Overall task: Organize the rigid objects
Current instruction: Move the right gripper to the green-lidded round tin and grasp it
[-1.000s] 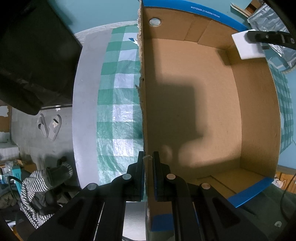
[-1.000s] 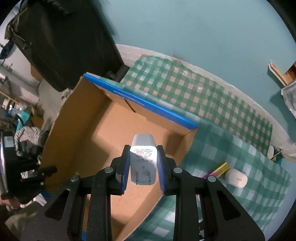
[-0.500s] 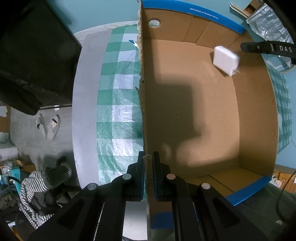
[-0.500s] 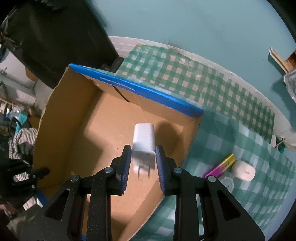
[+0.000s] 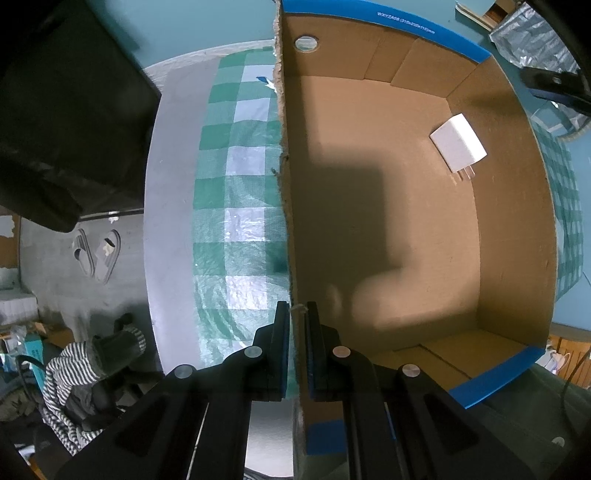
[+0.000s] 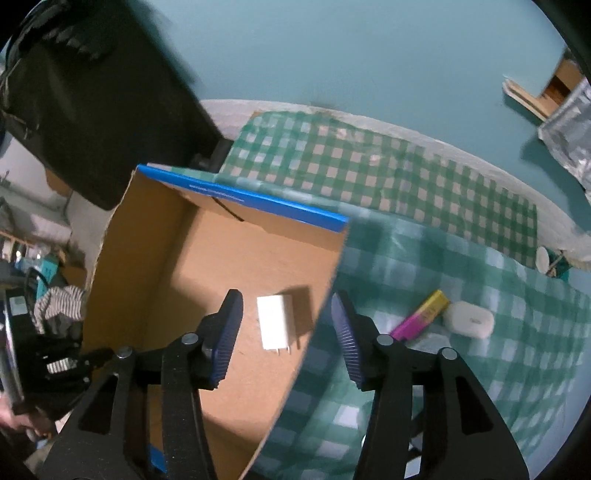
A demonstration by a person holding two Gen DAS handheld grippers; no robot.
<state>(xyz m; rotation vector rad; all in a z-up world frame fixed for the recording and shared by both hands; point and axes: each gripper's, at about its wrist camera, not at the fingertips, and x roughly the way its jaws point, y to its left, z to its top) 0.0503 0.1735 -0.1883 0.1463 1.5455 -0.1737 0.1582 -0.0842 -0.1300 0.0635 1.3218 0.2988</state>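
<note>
A white plug adapter [image 6: 274, 326] lies flat on the floor of the open cardboard box [image 6: 155, 258], near its right wall; in the left wrist view the adapter [image 5: 458, 141] rests at the box's far right. My right gripper [image 6: 286, 325] hangs above the box's right wall, its jaws opening, nothing held between them. My left gripper [image 5: 297, 317] is shut on the box's left wall [image 5: 286, 221]. On the checked cloth right of the box lie a pink-and-yellow stick [image 6: 421, 315] and a white oval case [image 6: 469, 320].
The box has blue tape along its rim [image 5: 388, 18]. A green checked cloth [image 6: 406, 192] covers the table. A black bag [image 6: 92, 92] stands behind the box. Slippers [image 5: 96, 254] and striped clothing [image 5: 70, 376] are on the floor below the table edge.
My right gripper let go of the white adapter, which dropped onto the box floor. Its jaws spread wide and it shifted right, over the box's wall. The left gripper stayed put.
</note>
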